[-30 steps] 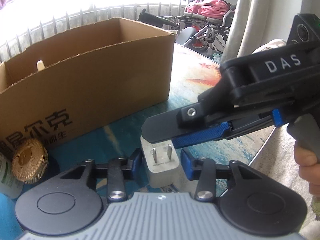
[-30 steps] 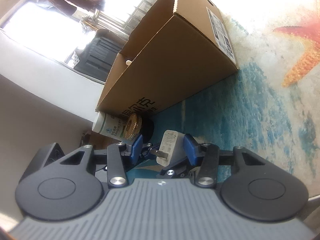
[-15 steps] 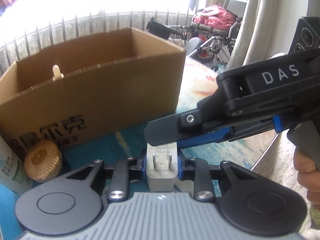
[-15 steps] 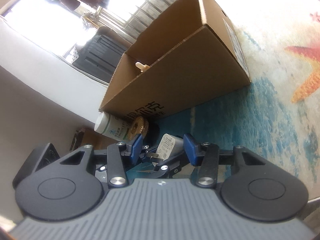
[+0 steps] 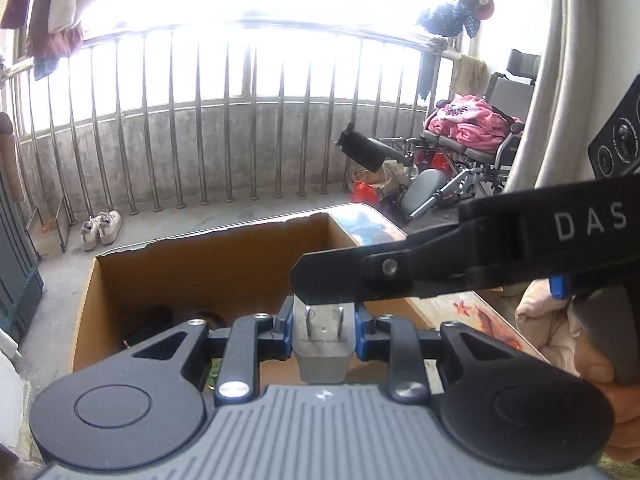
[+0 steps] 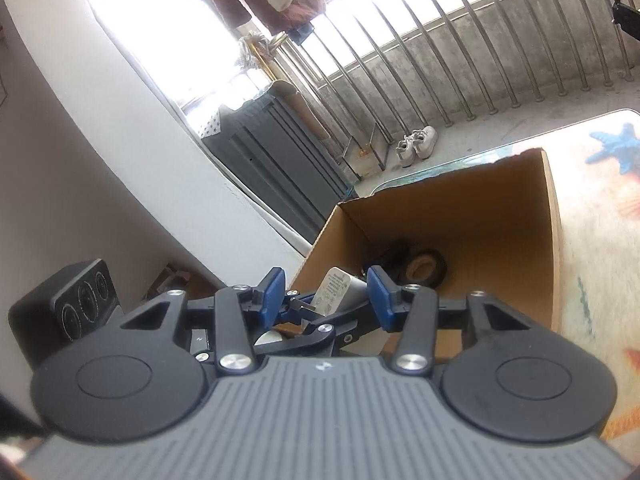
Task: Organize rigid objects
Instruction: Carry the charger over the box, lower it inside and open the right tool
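Currently: left gripper [image 5: 323,334] is clamping the white plug adapter [image 5: 322,344], prongs up, just above the near wall of the cardboard box [image 5: 208,256]; right gripper [image 6: 327,295] is straddling it, blue pads apparently short of contact. Advice: carry past the wall, then release low. Obstructions: tape roll [image 6: 427,267] and dark items are occupying the box floor

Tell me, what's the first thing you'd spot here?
A white charger with two metal prongs, pinched in the left gripper right in the middle, above an open cardboard box. The right gripper reaches across on top of it from the right. Dark round things lie deep in the box.
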A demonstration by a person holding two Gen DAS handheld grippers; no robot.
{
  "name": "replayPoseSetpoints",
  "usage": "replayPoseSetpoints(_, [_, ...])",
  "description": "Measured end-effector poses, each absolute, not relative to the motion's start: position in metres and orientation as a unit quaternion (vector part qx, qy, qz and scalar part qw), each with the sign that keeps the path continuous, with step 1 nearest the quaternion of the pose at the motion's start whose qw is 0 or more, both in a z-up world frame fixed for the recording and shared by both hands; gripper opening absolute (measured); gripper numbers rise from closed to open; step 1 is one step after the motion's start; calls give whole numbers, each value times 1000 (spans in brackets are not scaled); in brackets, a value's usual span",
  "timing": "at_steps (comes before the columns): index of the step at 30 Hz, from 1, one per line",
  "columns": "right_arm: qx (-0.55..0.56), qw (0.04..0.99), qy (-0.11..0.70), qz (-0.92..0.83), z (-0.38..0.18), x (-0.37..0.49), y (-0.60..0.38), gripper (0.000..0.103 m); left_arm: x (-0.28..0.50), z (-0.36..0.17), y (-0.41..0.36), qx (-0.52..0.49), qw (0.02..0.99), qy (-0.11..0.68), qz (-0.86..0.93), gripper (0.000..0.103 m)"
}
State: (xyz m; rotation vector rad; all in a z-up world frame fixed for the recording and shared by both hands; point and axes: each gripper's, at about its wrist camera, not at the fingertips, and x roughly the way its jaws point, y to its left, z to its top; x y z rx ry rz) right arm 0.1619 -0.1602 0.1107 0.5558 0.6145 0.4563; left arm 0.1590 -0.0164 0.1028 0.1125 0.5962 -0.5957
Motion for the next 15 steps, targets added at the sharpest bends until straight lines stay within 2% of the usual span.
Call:
replayPoseSetpoints(8, [278,848,404,203,79,277,-174,46,250,66,-18,31,883,400,-243,28])
replayPoseSetpoints(15, [287,812,471,189,35,330,-175,46,296,28,-12,22,850,485,-204,28])
